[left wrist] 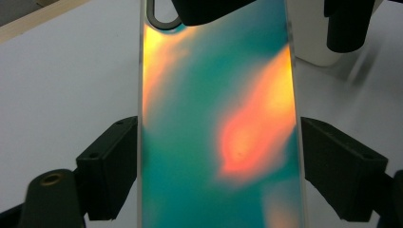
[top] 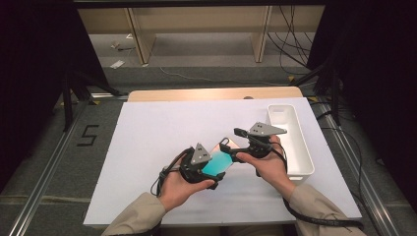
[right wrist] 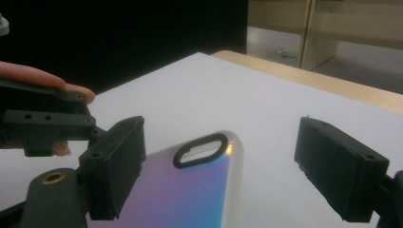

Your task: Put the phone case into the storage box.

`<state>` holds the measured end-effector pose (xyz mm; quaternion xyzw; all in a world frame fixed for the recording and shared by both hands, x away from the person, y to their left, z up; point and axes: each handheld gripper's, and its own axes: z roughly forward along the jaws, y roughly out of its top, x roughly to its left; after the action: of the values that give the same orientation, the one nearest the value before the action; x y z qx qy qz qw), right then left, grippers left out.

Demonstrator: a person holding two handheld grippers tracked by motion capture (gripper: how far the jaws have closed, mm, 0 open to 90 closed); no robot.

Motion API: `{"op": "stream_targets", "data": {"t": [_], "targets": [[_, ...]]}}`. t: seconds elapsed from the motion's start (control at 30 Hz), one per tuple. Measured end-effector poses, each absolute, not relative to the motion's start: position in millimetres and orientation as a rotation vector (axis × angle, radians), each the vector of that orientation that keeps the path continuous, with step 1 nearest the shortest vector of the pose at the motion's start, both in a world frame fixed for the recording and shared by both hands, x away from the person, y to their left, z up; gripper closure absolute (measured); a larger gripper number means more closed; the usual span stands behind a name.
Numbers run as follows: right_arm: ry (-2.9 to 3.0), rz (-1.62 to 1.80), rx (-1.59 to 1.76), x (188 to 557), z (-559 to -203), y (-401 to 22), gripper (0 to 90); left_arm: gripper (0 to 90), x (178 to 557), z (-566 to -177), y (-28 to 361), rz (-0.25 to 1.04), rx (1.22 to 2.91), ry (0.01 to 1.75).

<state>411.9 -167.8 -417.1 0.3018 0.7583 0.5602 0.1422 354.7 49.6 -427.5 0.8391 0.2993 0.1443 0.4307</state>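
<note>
**Phone case held between two grippers above the desk**

The fingers of the left gripper pinch a phone case by its two long edges; in the left gripper view the black pads sit flush against both sides of the iridescent teal-and-orange shell. The fingers of the right gripper are spread: in the right gripper view one pad lies just beside the case's edge near the camera cutout, the other stands well apart from it over bare paper.

All places here are given from the white bin. The desk carries a large white sheet, on which the bin stands at the person's right. The case hangs above the sheet, a little way to the bin's left, with its cutout end turned towards the bin. The right gripper is between the case and the bin; the left gripper is on the far side of the case from the bin.

The step in hand looks like a handover or a two-handed hold. For the next move, the right fingers likely need to centre on the cutout end and close on it before the left lets go.

The bin appears empty; nothing shows inside its walls.
</note>
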Motion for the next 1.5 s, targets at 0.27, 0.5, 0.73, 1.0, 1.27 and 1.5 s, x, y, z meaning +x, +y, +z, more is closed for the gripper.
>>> {"op": "stream_targets", "data": {"t": [0.27, 0.5, 0.73, 1.0, 1.27, 1.5], "targets": [[2.199, 1.610, 0.868, 412.3, -418.9, -164.5, 20.4, 17.2, 353.3, -427.9, 47.5, 0.353, 2.098, 0.740], [2.215, 1.612, 0.869, 412.0, -420.7, -162.1, 25.5, 17.1, 352.6, -427.5, 47.3, 0.352, 2.099, 0.746], [2.238, 1.620, 0.874, 411.8, -422.5, -160.3, 31.2, 17.2, 353.0, -427.6, 47.3, 0.359, 2.093, 0.746], [2.242, 1.634, 0.882, 412.2, -423.4, -159.1, 34.7, 17.2, 353.0, -427.2, 47.4, 0.364, 2.090, 0.743], [2.247, 1.643, 0.903, 412.2, -423.9, -159.0, 38.8, 17.2, 353.2, -427.3, 47.3, 0.365, 2.088, 0.743], [2.241, 1.661, 0.913, 412.8, -423.5, -159.6, 45.3, 17.2, 353.4, -427.4, 47.4, 0.362, 2.090, 0.745]]}}
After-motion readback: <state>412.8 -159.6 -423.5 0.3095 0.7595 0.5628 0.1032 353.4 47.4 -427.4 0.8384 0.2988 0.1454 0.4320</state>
